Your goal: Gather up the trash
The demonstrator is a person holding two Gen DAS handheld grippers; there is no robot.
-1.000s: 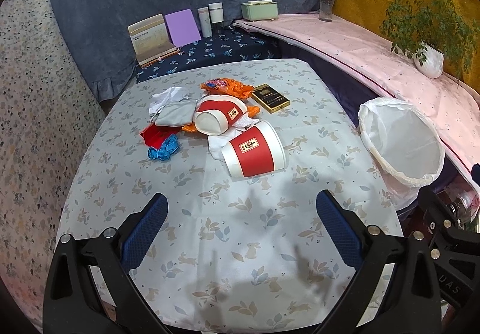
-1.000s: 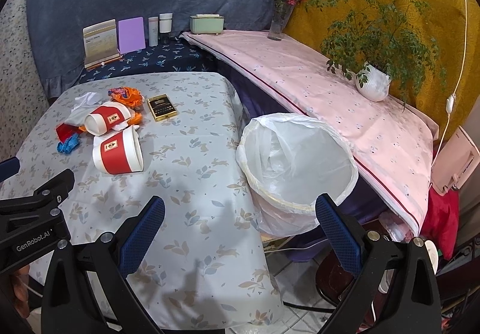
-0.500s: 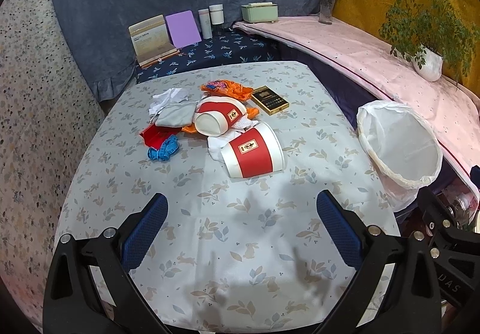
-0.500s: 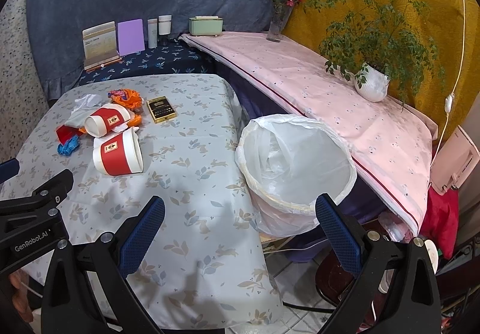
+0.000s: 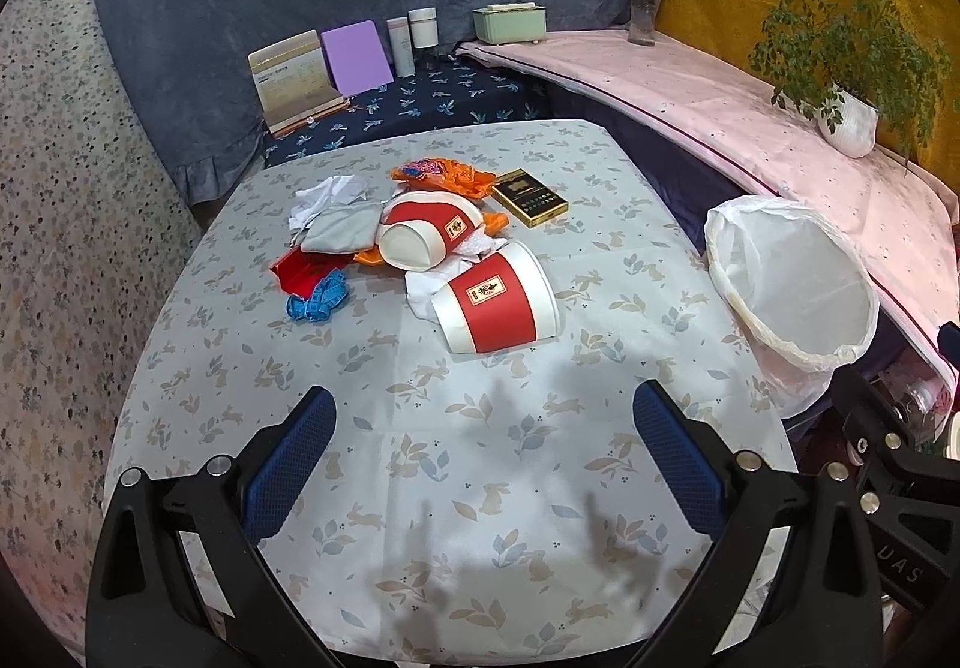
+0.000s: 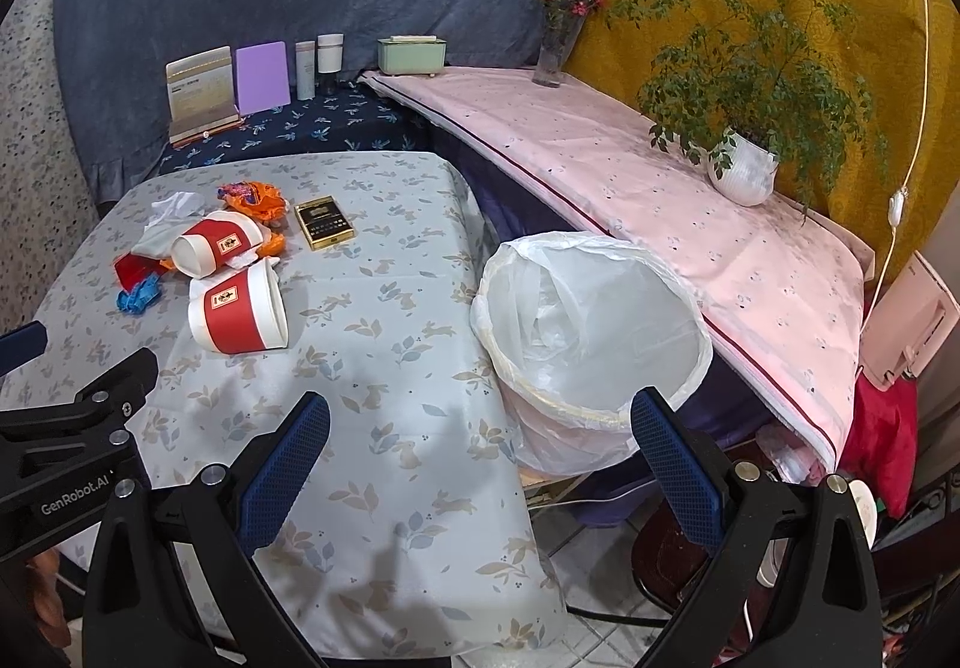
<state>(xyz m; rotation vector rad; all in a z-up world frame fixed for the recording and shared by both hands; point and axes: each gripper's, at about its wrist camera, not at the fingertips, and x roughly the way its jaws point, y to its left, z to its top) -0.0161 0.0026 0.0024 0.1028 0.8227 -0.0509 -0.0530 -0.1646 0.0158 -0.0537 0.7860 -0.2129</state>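
A pile of trash lies on the leaf-print table (image 5: 480, 458): two red-and-white paper cups on their sides (image 5: 498, 308) (image 5: 429, 236), an orange wrapper (image 5: 444, 170), white and grey tissue (image 5: 336, 212), a red scrap (image 5: 300, 272), a blue scrap (image 5: 315, 302) and a black-gold box (image 5: 529, 198). A white-lined trash bin (image 5: 792, 284) stands at the table's right edge; it also shows in the right wrist view (image 6: 594, 338). My left gripper (image 5: 480, 458) is open and empty above the near table. My right gripper (image 6: 480, 458) is open and empty near the bin.
A pink-covered bench (image 6: 630, 188) runs along the right with a potted plant (image 6: 744, 170) and a flower vase (image 6: 555, 50). Cards, bottles and a green box (image 5: 510, 23) stand on the dark-blue shelf behind the table. Tiled floor and cables lie below the bin.
Both grippers drifted slightly back and up; the view of the trash and bin shifted a little. Nothing was picked up.
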